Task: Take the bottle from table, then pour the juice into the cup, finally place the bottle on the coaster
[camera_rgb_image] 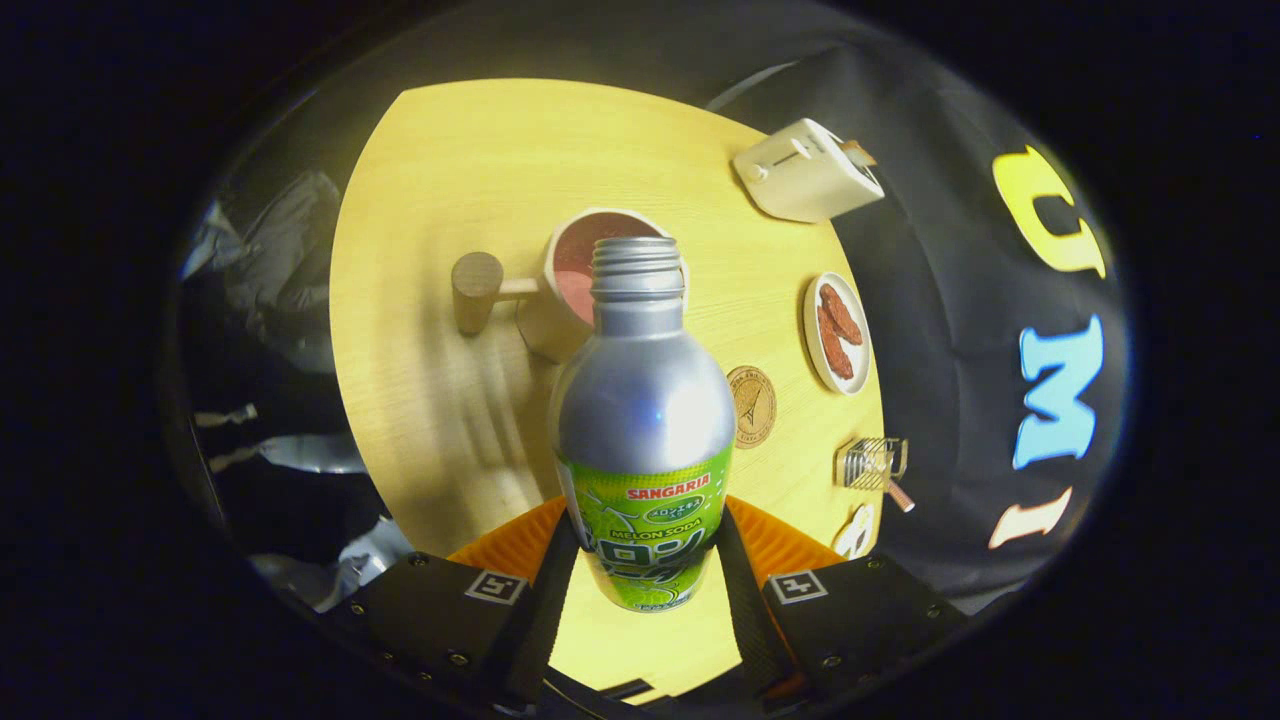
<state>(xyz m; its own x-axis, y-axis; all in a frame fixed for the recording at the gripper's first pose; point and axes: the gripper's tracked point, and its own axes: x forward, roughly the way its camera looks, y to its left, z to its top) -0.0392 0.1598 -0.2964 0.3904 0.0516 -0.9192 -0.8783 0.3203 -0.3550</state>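
Note:
A silver bottle [640, 410] with a green label and an open threaded neck sits between my fingers, and my gripper [645, 560] is shut on its lower body. The whole view is rolled, so the bottle is held tilted over the round wooden table [470, 180]. Its mouth lies right in front of the rim of a pale cup [570, 290] with a pinkish inside and a wooden handle to one side. A round brown coaster [752, 406] lies on the table just beside the bottle's shoulder, beyond my fingers.
A white toaster [808, 170] stands near the table's far edge. A small plate of brown food [838, 332] lies past the coaster, with a wire rack [872, 464] and a small white item [856, 532] along the same edge. The black cloth wall rises behind them.

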